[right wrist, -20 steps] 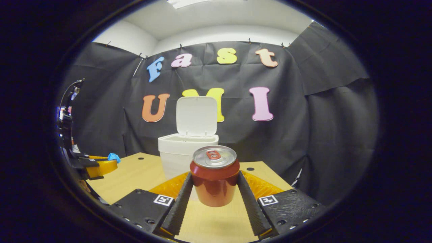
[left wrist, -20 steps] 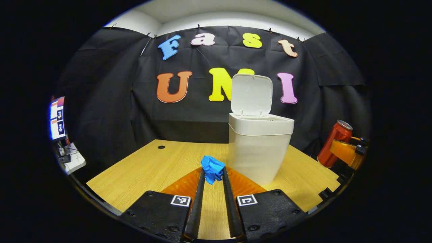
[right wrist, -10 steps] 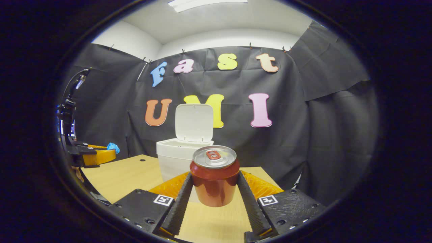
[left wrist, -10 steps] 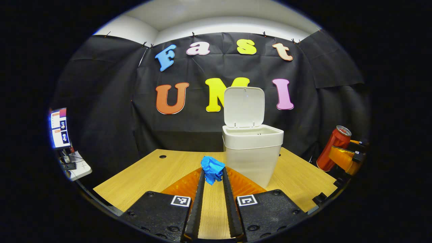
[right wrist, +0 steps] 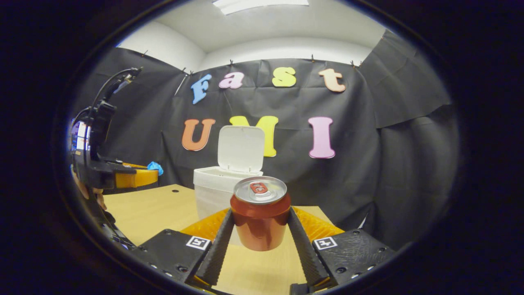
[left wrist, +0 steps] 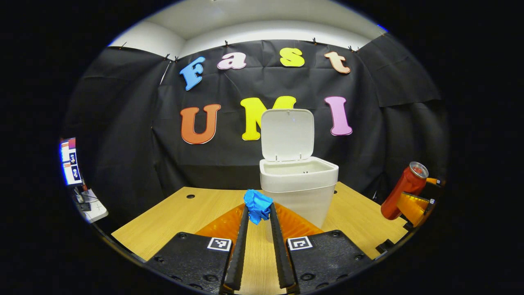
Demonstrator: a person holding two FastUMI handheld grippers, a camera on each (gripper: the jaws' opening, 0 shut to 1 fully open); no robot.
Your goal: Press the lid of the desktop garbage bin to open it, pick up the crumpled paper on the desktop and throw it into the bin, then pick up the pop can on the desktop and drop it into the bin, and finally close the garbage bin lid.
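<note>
Bin lid (left wrist: 287, 134) is flipped up, so left gripper (left wrist: 258, 209) pinches the blue crumpled paper (left wrist: 257, 203) and right gripper (right wrist: 260, 223) clamps the pop can (right wrist: 260, 213), both lifted off the tabletop (left wrist: 184, 213) for dropping.

From above the desk (left wrist: 172, 217) the open bin (left wrist: 297, 186) is faced closely in the left gripper view; the same bin (right wrist: 215, 190) is faced from farther right in the right gripper view
</note>
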